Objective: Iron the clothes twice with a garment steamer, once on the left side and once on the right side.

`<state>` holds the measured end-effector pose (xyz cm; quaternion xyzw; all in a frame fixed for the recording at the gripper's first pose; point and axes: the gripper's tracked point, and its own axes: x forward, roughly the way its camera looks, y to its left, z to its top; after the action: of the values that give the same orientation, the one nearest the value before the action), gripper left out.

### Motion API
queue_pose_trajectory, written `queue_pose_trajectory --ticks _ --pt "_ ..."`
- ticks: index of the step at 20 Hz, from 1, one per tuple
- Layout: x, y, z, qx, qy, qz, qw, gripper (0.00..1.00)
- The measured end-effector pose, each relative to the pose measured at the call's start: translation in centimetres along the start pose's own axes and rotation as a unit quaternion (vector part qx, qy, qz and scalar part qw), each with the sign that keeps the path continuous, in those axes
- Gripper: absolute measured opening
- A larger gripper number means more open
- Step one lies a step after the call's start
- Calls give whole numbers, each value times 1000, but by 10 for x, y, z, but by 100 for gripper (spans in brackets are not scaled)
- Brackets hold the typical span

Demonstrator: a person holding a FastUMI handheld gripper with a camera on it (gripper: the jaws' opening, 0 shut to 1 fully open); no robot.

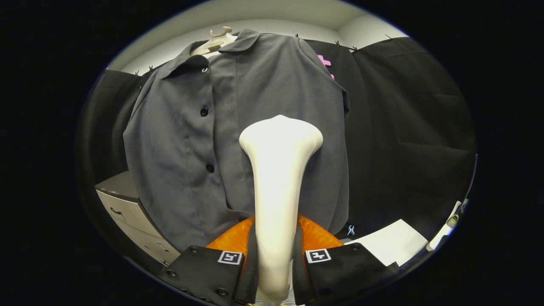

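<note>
Booth wall: dark cloth hung from clips along its top edge, running behind and to both sides of the garment; a pale room wall and ceiling show above it.

Shirt: a grey button-front shirt with a collar, hanging upright on a pale mannequin neck. Two dark buttons show on the placket, one above the other, and its hem ends just above the fingers.

Cabinet: a light drawer unit with a dark top, low beside the shirt's hem on the side away from the steamer head.

Garment steamer: a cream wand, its slim handle rising from between the fingers and flaring into a broad head. The head sits over the shirt's panel on the side of the placket away from the cabinet, about level with the lower button; whether it touches the cloth is hard to judge from this angle.

White sheet: a flat pale panel low down, beyond the shirt on the far side from the cabinet.

Gripper: both fingers closed against the steamer's handle, one on each side, holding it upright.

Finger markers: a small square tag on each finger.
</note>
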<state>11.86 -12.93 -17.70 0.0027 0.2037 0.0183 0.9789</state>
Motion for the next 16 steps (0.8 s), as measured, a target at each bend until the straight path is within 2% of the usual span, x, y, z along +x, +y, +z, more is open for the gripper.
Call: queue_pose_trajectory --ticks 11,16 --pt "0 -13 -80 17 43 -3 999 40" --pt "-5 -20 -100 29 58 -9 998 40"
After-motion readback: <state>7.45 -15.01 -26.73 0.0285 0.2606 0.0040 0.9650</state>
